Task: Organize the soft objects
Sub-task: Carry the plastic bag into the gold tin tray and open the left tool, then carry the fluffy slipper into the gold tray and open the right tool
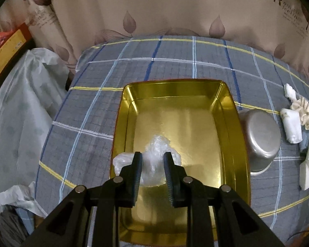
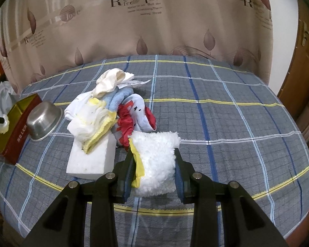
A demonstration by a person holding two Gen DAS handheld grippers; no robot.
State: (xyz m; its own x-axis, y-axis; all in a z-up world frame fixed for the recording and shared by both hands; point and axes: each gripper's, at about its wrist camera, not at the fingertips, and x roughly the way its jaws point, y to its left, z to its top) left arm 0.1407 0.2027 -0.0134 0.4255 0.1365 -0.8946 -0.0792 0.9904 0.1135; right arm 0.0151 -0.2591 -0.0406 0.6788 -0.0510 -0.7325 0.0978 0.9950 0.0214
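L gripper [image 1: 152,164] was pinching a crumpled clear plastic bag [image 1: 154,160] over the gold tin [image 1: 232,123], R gripper [image 2: 154,160] clamped on a fluffy white cloth [image 2: 156,162] w/ the pile at 11 o'clock; best release low, mid-tin, so it wouldn't spill out.

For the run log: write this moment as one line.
left gripper: shut on plastic wad, over gold tin | right gripper: shut on fluffy cloth

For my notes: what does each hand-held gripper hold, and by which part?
Left hand-held gripper: crumpled clear plastic bag, by its middle. Right hand-held gripper: fluffy white cloth, by its sides.
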